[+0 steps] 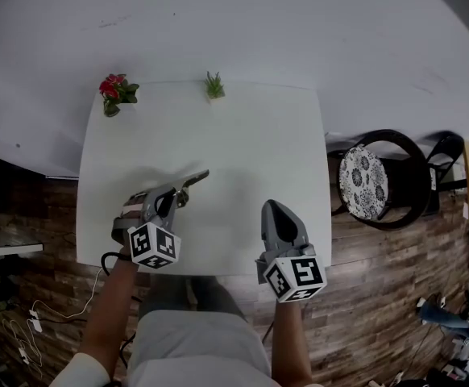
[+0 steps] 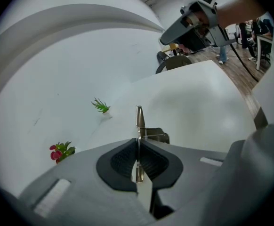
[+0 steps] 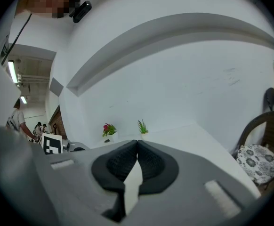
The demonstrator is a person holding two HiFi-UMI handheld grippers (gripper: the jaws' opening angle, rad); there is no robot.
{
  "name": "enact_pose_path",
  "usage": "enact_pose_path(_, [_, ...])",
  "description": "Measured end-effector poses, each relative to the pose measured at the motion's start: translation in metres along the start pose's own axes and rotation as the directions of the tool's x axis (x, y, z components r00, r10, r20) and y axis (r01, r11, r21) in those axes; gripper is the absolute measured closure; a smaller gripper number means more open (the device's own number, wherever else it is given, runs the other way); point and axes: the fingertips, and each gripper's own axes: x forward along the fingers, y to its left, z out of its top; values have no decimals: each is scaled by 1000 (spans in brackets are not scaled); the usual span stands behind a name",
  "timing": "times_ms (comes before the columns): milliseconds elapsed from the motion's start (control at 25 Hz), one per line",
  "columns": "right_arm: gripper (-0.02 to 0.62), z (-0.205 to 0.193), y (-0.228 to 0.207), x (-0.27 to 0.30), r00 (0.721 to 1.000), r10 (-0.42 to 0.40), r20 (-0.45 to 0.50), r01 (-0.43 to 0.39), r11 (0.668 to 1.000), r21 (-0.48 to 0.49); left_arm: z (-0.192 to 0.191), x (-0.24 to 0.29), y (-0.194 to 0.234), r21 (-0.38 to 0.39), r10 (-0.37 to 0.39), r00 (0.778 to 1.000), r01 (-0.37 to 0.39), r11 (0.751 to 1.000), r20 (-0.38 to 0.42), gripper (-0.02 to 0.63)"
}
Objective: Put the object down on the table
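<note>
Metal piece (image 2: 139,119), perhaps a hinge, was clamped edge-on in the left gripper (image 1: 176,196) over the tabletop (image 1: 242,135), seemingly for lowering; the right gripper (image 3: 137,147) was closed, empty.

one white table (image 1: 242,147), two small potted plants (image 1: 116,93) (image 1: 213,87), one chair (image 1: 416,176), one metal piece (image 1: 196,177), two grippers (image 1: 178,195) (image 1: 271,207).

**Metal piece pinched edge-on**

The thin, grey-brass metal piece (image 1: 194,178), with a small folded tab on one side, stands edge-on between the left gripper's (image 1: 176,196) fingers (image 2: 120,159). It points toward 1 o'clock, at the white counter's (image 1: 242,135) 8 o'clock part.
</note>
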Motion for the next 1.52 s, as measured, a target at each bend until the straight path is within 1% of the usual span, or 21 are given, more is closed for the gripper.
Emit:
enact_pose_path(240, [595, -2, 1, 2, 1000, 2, -8, -2, 1000, -1, 1, 14, -18, 134, -24, 999, 28, 991, -35, 589])
enact_pose_path(360, [595, -3, 0, 1, 1000, -1, -12, 1, 1000, -1, -3, 21, -28, 174, -36, 998, 45, 984, -54, 581])
enact_pose_path(440, [594, -3, -2, 1, 1000, -4, -14, 4, 1000, -1, -4, 23, -31, 184, -39, 998, 48, 982, -54, 581])
enact_pose_path(800, [595, -6, -4, 3, 1000, -3, -25, 3, 1000, 0, -3, 27, -37, 158, -50, 998, 57, 986, -49, 580])
enact_pose_path(920, [595, -5, -5, 4, 1000, -4, -25, 4, 1000, -1, -3, 27, -41, 151, -62, 997, 69, 986, -49, 571])
enact_pose_path(1040, [595, -5, -6, 3, 1000, -4, -24, 4, 1000, -3, -5, 29, -48, 143, -80, 995, 88, 986, -55, 547])
enact_pose_path(1240, [595, -4, -9, 2, 1000, -8, -23, 8, 1000, -3, -4, 29, -48, 109, -88, 995, 94, 990, -56, 540])
enact_pose_path(1320, [595, -3, -9, 2, 1000, -8, -23, 8, 1000, -3, -5, 29, -48, 81, -97, 994, 101, 992, -55, 537])
enact_pose_path(1400, [595, -2, -9, 2, 1000, -7, -22, 7, 1000, -4, -4, 29, -49, 48, -109, 993, 111, 993, -51, 518])
enact_pose_path(1520, [595, -1, -11, 1, 1000, -9, -21, 9, 1000, -5, -3, 28, -51, 23, -123, 991, 124, 992, -42, 481])
